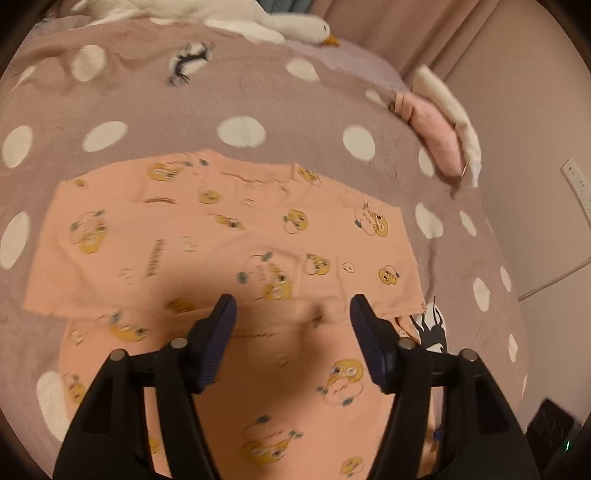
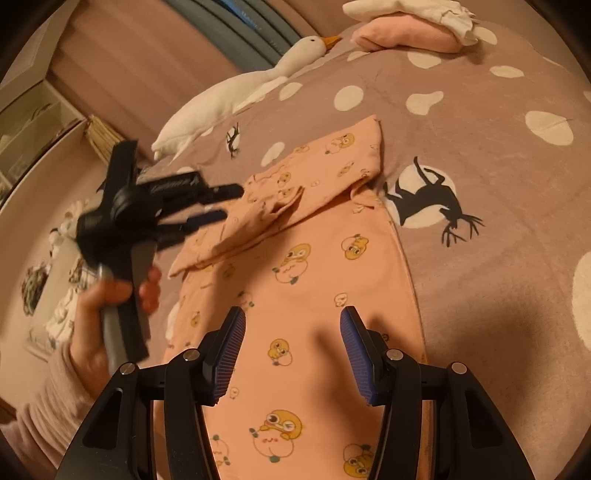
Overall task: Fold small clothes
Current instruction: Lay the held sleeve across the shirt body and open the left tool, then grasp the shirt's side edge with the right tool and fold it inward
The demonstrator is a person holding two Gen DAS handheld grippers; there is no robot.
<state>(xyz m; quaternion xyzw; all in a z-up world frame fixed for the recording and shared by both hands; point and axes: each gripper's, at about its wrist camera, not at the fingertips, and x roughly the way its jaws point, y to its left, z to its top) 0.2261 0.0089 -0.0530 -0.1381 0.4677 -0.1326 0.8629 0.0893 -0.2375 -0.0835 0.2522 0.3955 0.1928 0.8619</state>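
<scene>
A small peach garment printed with yellow cartoon chicks lies on the mauve polka-dot bedspread. Its top part, with both sleeves, is folded over the body. It also shows in the right wrist view. My left gripper is open and empty, just above the folded edge. In the right wrist view the left gripper hovers at the garment's left side, held by a hand. My right gripper is open and empty above the garment's lower body.
A white goose plush lies at the bed's far side. Folded pink and white clothes are stacked near the bed's edge. A black deer print marks the spread right of the garment. A wall is close on the right.
</scene>
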